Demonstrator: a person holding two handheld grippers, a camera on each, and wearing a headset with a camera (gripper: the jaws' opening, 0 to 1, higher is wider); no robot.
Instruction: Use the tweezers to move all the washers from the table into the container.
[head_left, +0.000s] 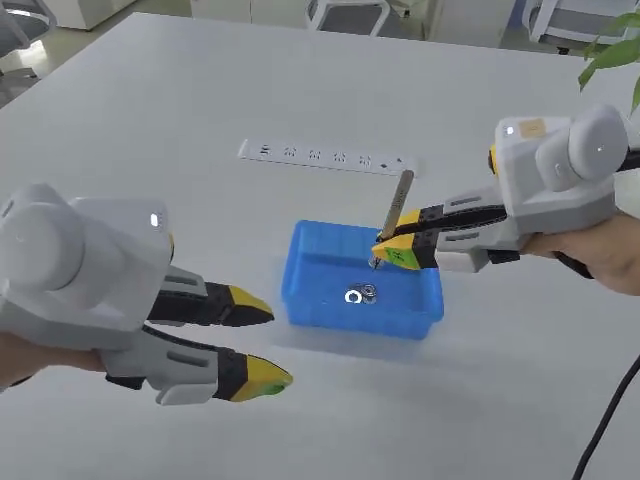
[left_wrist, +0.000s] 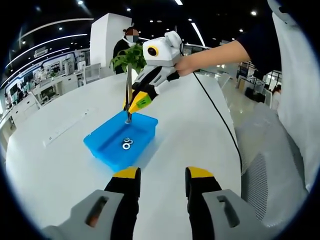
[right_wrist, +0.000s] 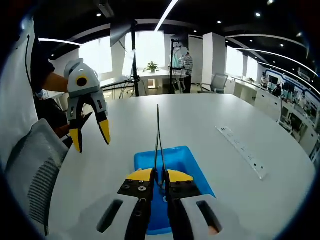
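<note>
- The right gripper (head_left: 404, 249) is clamped on the tweezers (head_left: 398, 203), which stand nearly upright with their tips down inside the blue container (head_left: 300, 292), close to its far wall.
- Whether the tips pinch anything is too small to tell.
- Some washers (head_left: 360, 295) lie together on the container's floor, near the middle.
- The left gripper (head_left: 266, 345) hovers just beside the container's near left side, its jaws spread and holding nothing.
- A white power strip (head_left: 325, 157) lies on the table (head_left: 150, 120) beyond the container.
</note>
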